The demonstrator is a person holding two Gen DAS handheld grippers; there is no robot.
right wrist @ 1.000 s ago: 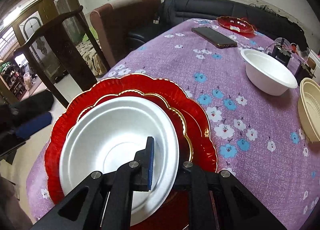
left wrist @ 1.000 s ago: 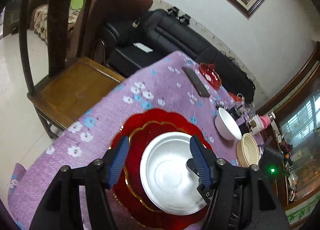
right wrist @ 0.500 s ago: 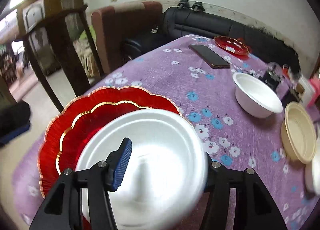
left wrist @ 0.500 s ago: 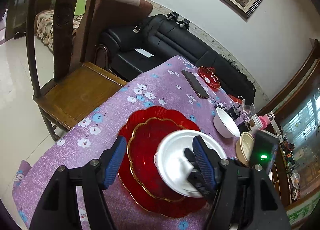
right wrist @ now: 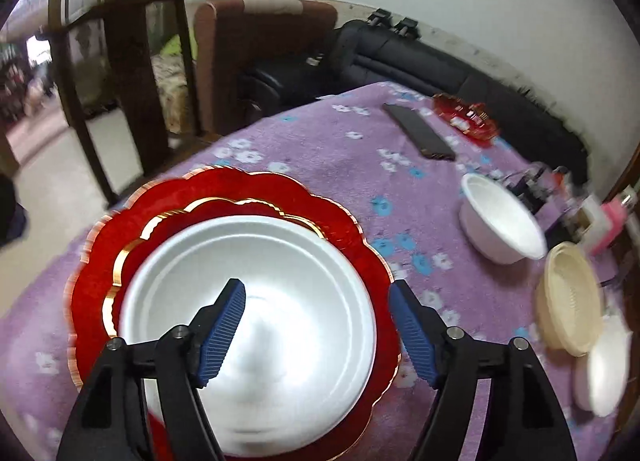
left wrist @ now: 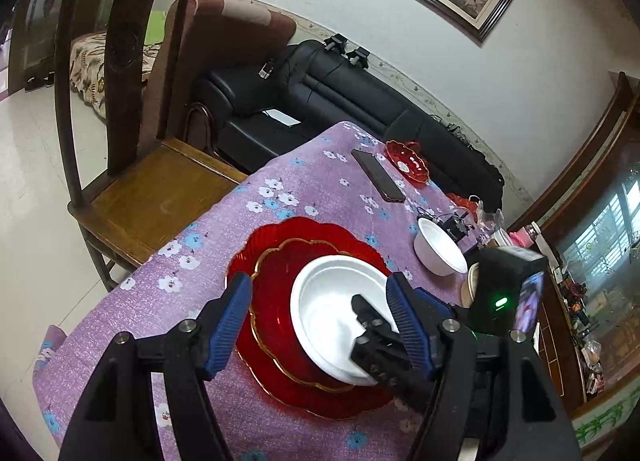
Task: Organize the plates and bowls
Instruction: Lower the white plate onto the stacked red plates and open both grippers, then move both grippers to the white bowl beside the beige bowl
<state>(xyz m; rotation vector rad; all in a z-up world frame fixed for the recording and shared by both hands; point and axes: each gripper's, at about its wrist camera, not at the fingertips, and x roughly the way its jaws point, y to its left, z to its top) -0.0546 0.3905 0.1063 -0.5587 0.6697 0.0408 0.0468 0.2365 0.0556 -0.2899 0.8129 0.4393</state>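
White foam plate, resting on the smaller of two stacked red scalloped plates, offset toward the side nearest the white foam bowl. We judge the foam plate to be very light, stiff but easily dented or cracked at its thin rim, and somewhat slick; the best hold is a shallow pinch across the raised rim, one finger above and one below, with gentle pressure. The red plates beneath look hard, glossy and much heavier, likely brittle. The right gripper stands with its blue pads spread wide over the foam plate, clamping nothing. The left gripper is likewise spread apart and empty above the same stack. Beyond the foam plate: the foam bowl, then a beige ribbed bowl beside another white dish; farther off, a dark phone and a small red dish, all on the purple floral tablecloth.
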